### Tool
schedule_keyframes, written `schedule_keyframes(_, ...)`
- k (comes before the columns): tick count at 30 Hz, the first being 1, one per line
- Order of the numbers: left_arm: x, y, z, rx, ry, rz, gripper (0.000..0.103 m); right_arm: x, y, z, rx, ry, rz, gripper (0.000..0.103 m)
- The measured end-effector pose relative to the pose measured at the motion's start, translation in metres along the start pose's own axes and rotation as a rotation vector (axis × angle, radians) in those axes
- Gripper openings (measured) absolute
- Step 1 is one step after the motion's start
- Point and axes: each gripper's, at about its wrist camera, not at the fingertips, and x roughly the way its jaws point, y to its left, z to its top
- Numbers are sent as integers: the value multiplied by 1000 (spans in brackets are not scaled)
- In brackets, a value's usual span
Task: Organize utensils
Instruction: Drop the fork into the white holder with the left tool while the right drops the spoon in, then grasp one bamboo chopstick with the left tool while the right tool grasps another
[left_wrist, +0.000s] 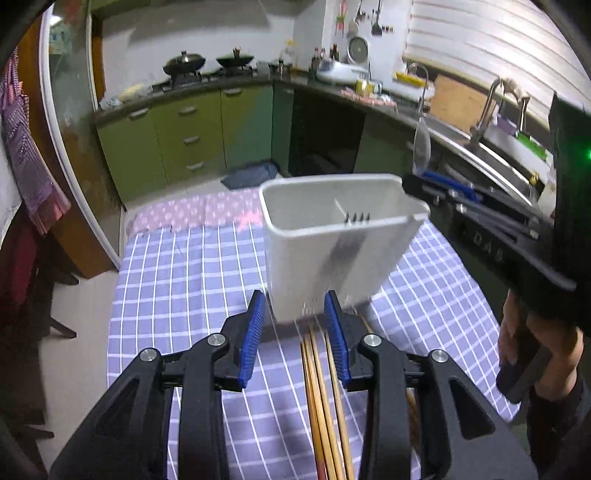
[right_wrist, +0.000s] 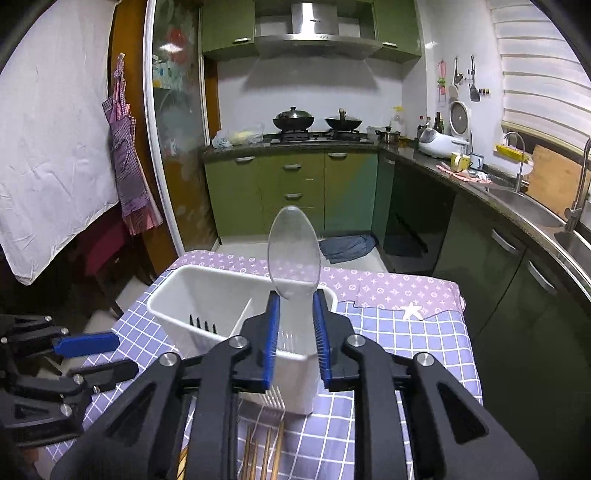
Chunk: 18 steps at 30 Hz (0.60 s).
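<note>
Near the middle of the table (right_wrist: 424, 332), which carries a blue checked cloth, stands a white utensil holder (right_wrist: 207, 295) with a divider inside and the black tines of a fork (right_wrist: 203, 325) poking up in one compartment. Right claw (right_wrist: 295, 328) is raised above the holder's near end, its blue pads set narrowly apart with the handle of a clear plastic spoon (right_wrist: 293, 251) between them; the spoon stands upright, bowl uppermost, but whether the pads press on the handle I cannot tell, since a sliver of gap seems to show on either side. Left claw (left_wrist: 297, 328) is partly open and holds nothing; its pads flank the near bottom corner of the holder (left_wrist: 332, 236), and it hangs over a bundle of wooden chopsticks (left_wrist: 321, 398) lying on the cloth toward the table's near edge. Only the right wrist view shows the spoon's whole bowl; in it the left claw (right_wrist: 92, 354) appears off the table's left edge. Only the left wrist view shows the person's hand (left_wrist: 532, 354) gripping the right tool's handle at the table's right edge, and the chopsticks running lengthways between its own fingers.
</note>
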Motion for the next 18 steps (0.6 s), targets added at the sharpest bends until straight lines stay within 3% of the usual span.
schedule_keyframes(7, 7, -8, -11, 42, 101, 2, 32, -29, 1, 3, -19, 19, -19, 39)
schedule_keyframes(10, 14, -10, -15, 41, 146, 2, 32, -32, 2, 8, -28, 38, -28, 39)
schedule_keyframes(14, 30, -9, -24, 27, 249, -8, 32, -47, 1, 13, 9, 68, 37, 39)
schedule_keyframes(18, 55, -12, -36, 41, 380, -12, 32, -49, -1, -2, 15, 191, 90, 42)
